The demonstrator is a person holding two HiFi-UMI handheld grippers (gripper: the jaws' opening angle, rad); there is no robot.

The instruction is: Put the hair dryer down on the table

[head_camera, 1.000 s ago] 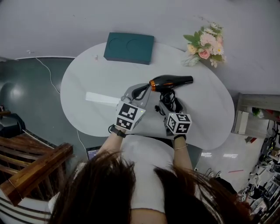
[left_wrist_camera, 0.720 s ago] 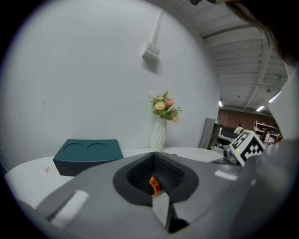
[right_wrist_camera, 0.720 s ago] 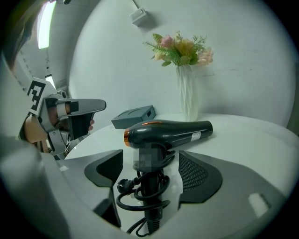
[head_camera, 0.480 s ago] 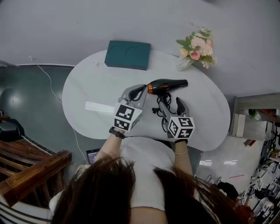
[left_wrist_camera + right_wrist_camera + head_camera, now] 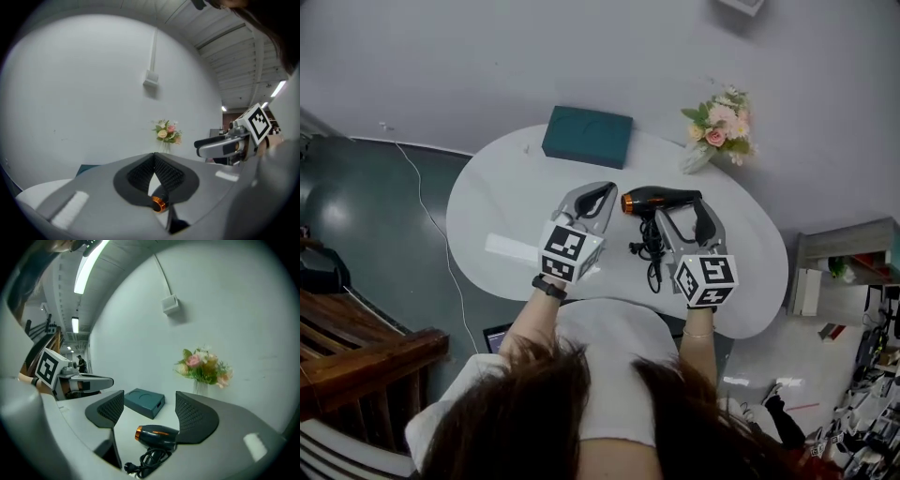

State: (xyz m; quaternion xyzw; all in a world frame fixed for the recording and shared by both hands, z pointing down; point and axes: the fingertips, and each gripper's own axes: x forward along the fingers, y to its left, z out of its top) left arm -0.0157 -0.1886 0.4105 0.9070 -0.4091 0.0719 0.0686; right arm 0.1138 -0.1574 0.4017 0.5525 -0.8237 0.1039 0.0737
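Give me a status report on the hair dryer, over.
Left tool shut, empty. Right tool open, holding nothing. Hair dryer lying on the table, cord bunched beside it. Teal box and flowers apart, far edge.

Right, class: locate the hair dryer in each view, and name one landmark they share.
Head view: the hair dryer lies on the table, right of its centre.
Left gripper view: only its orange-ringed end shows, low centre, beneath the left gripper's touching tips.
Right gripper view: low centre, between the right gripper's open jaws.
Shared landmark: the flower bouquet by the wall.
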